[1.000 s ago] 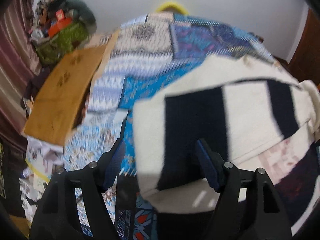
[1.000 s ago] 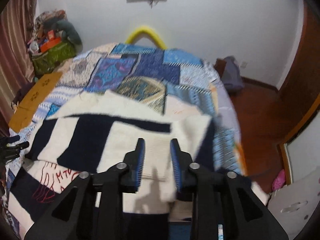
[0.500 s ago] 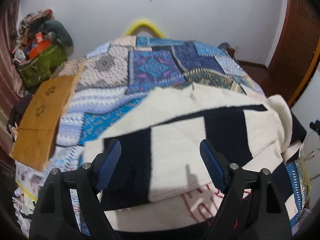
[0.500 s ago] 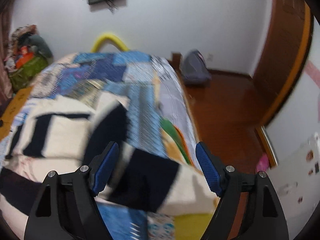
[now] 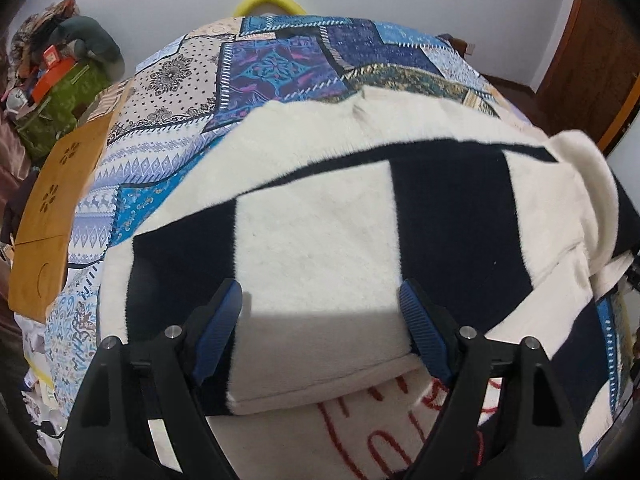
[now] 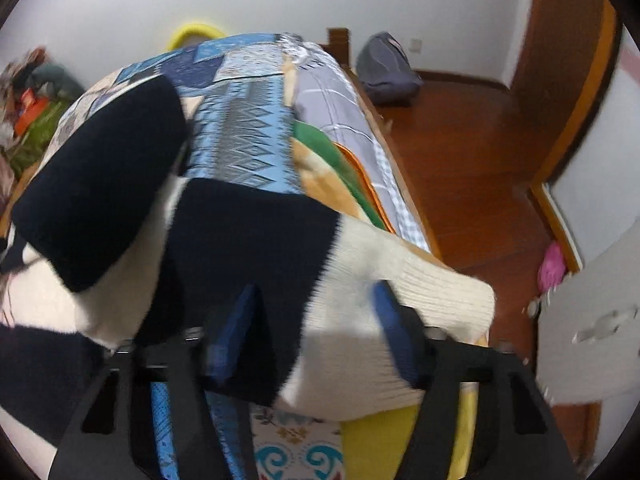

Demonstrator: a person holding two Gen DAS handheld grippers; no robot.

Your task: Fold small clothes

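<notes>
A cream and navy striped sweater (image 5: 320,224) lies on the patchwork bedspread (image 5: 280,64), with one part folded over its body. Red lettering (image 5: 384,432) shows on the cream layer beneath. My left gripper (image 5: 322,332) is open and empty, just above the folded edge. In the right wrist view a sleeve (image 6: 384,300) with a ribbed cream cuff (image 6: 448,300) lies near the bed's right edge. My right gripper (image 6: 316,328) is open, its jaws straddling the sleeve without closing on it.
A brown cardboard sheet (image 5: 52,204) lies at the bed's left edge. A pile of clutter (image 5: 60,80) sits at the far left. Right of the bed are a wooden floor (image 6: 472,168), a grey backpack (image 6: 384,68) and a door (image 6: 568,52).
My right gripper opened, let go of the sweater's folded edge and swung right to the sleeve. My left gripper stayed open and shifted right over the folded body.
</notes>
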